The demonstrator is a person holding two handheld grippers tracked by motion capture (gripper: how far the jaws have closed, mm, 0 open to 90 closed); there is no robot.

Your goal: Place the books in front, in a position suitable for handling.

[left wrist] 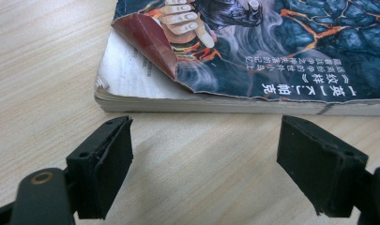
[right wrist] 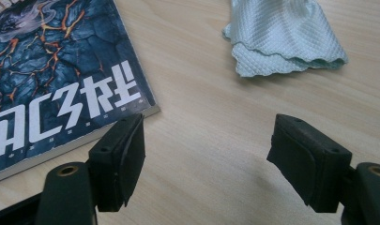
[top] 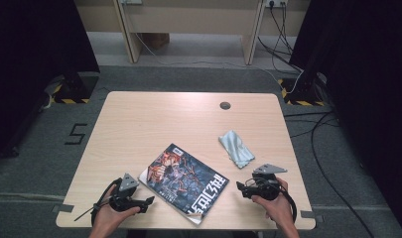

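Both claws open, empty: left claw (left wrist: 204, 171) faced book (left wrist: 253, 56); curled cover corner (left wrist: 148, 40) risked tearing. Right claw (right wrist: 220, 161) beside cloth (right wrist: 284, 35).

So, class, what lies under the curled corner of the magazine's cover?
Under the curled cover corner of the magazine, a pale printed inner page shows. The pages below show as stacked edges; their faces are covered.

The left gripper (top: 150, 201) is resting low in the person's left hand (top: 109, 218), its jaws standing wide apart and gripping nothing. The right gripper (top: 239, 187) is sitting in the right hand (top: 275, 203), jaws likewise gaping, pointing inward toward the other.
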